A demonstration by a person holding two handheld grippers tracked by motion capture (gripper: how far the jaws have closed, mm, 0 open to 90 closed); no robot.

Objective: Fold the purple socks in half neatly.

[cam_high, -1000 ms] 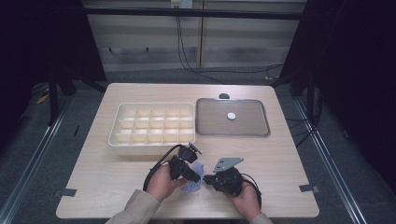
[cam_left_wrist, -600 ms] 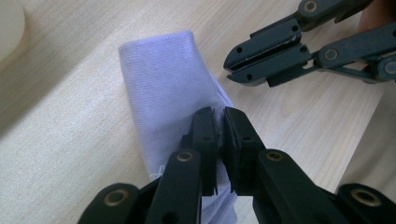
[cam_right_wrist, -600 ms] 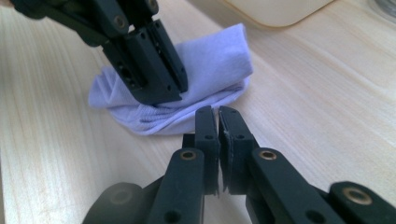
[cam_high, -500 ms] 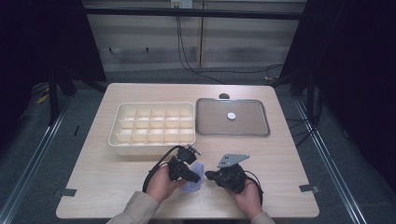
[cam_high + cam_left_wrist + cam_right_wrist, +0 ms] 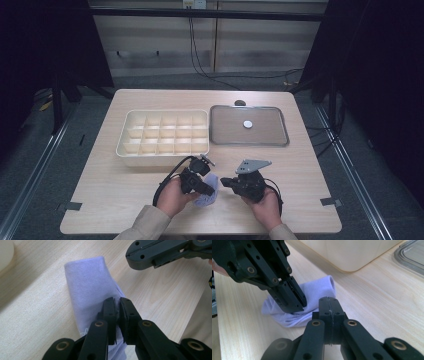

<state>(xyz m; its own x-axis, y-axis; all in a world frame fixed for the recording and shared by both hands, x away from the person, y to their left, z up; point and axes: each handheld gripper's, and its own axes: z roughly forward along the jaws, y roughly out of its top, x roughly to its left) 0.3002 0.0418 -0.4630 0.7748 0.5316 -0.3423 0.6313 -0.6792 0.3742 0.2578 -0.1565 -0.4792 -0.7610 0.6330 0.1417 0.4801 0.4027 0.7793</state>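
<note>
A pale lavender folded cloth (image 5: 87, 285) lies on the wooden table near its front edge. My left gripper (image 5: 117, 308) is shut on the cloth's near part, with fabric pinched between its jaws. In the high view the cloth (image 5: 208, 194) shows just under the left gripper (image 5: 211, 188). My right gripper (image 5: 329, 301) is shut with nothing between its jaws. It points at the cloth (image 5: 319, 288) from a short way off, facing the left gripper (image 5: 295, 301). In the high view the right gripper (image 5: 225, 181) sits just right of the cloth.
A cream box (image 5: 129, 145) with several compartments stands behind the hands at centre left. To its right is a grey metal tray (image 5: 270, 137) with a small white disc (image 5: 247, 123) in it. The table's front edge is close to the person's hands.
The right gripper has shifted slightly to the right and away from the front edge. The left gripper stays shut on the cloth in the same place.
</note>
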